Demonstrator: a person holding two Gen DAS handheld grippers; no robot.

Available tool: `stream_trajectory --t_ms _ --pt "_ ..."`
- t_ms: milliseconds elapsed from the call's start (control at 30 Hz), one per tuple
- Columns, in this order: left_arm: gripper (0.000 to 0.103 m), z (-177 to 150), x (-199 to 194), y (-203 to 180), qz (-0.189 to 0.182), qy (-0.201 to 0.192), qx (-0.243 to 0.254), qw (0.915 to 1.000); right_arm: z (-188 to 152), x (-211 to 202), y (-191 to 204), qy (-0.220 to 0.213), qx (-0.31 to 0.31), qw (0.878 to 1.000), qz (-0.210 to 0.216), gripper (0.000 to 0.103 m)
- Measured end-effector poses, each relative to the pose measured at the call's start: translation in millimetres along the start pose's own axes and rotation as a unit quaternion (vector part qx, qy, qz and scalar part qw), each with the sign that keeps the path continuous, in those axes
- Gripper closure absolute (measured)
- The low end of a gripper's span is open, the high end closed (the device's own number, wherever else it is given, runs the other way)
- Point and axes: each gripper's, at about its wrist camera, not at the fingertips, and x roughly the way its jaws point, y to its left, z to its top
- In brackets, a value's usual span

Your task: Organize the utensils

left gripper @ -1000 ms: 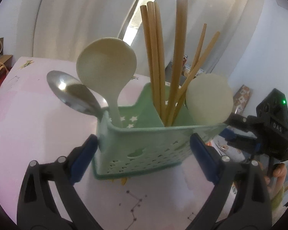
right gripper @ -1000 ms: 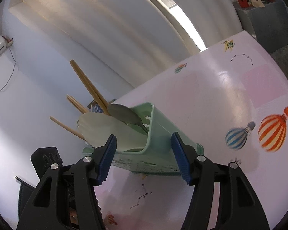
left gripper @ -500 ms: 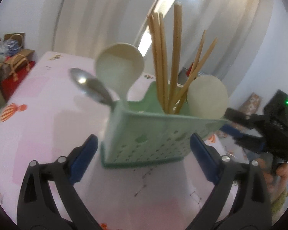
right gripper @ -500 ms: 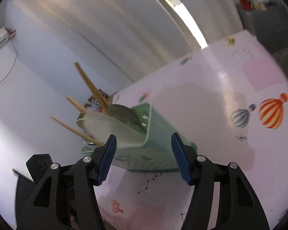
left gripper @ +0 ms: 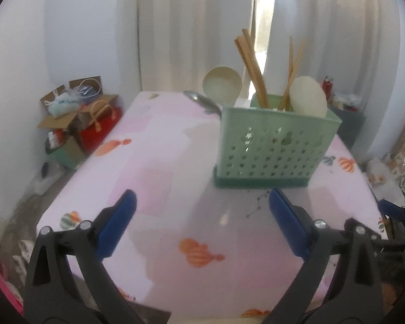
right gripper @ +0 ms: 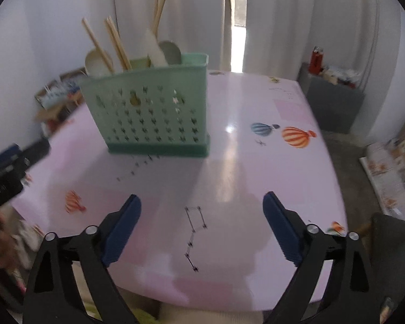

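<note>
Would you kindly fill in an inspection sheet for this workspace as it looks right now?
Surface: pink tablecloth printed with balloons.
Job's things: green utensil caddy stands upright, holding wooden chopsticks, pale ladles and a metal spoon.
Clutter: nothing seen on the table.
Grippers: left tool open, empty; right tool open, empty, jaws just widened.
Cables: nothing seen.
Surroundings: white curtains; cardboard boxes and a red bag on the floor; grey cabinet.

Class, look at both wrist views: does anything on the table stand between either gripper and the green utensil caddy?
Nothing visible does. Only bare pink tablecloth lies between the left gripper and the green caddy, and likewise ahead of the right gripper. Both jaws stand open and empty, with the caddy upright beyond them.
</note>
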Motion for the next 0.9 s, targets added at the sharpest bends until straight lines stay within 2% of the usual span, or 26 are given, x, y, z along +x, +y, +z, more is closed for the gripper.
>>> stream_trajectory --t_ms 200,333,433,900 --pt "0.009 -5.0 -4.1 13.8 0.057 -0.003 0.001 0.9984 -2.7 -16.7 -2.3 -0.026 0.003 0.998 -0.053 0.008" --pt "0.009 -4.8 -8.9 22.1 0.074 -0.001 -0.013 0.9972 -0.1 -24.5 -13.1 -0.036 0.022 0.997 -0.071 0.007" --pt "0.009 -4.2 -12.6 24.6 0.095 -0.014 -0.010 0.9953 -0.1 -27.8 -17.7 -0.039 0.027 0.995 -0.084 0.007" --pt "0.009 -1.5 -21.0 18.9 0.094 -0.024 0.000 0.9952 -4.7 -33.3 -21.2 -0.044 0.031 0.994 -0.091 0.007"
